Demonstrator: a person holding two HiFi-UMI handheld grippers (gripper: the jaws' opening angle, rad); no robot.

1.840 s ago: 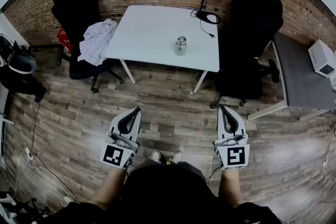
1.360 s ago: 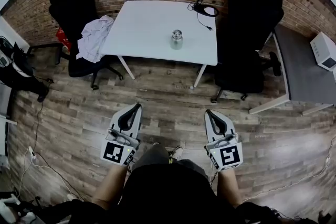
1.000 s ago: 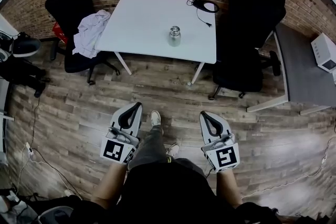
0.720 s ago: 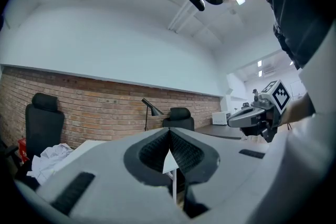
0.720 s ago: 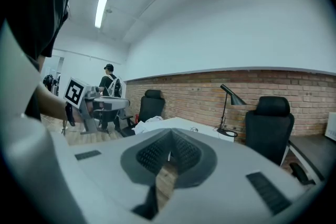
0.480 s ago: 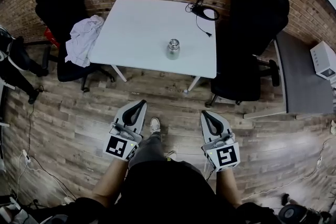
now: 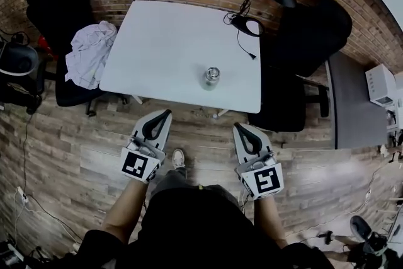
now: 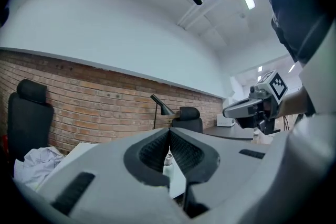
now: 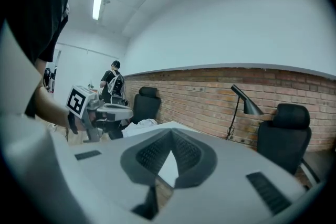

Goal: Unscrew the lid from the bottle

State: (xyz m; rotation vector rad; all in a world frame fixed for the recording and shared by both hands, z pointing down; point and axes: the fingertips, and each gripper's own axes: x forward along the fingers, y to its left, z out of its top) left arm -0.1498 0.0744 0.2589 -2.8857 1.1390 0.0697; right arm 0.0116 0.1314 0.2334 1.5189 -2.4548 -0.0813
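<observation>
Steel bottle (image 7: 212, 76) on white table (image 7: 160, 41); left claw (image 7: 166, 114), right claw (image 7: 238, 127) both closed, empty.

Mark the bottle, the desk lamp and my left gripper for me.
bottle (image 7: 211, 80), head view, on its metal side.
desk lamp (image 7: 254, 26), head view, on its round base.
left gripper (image 7: 167, 113), head view, at its closed tips.
</observation>
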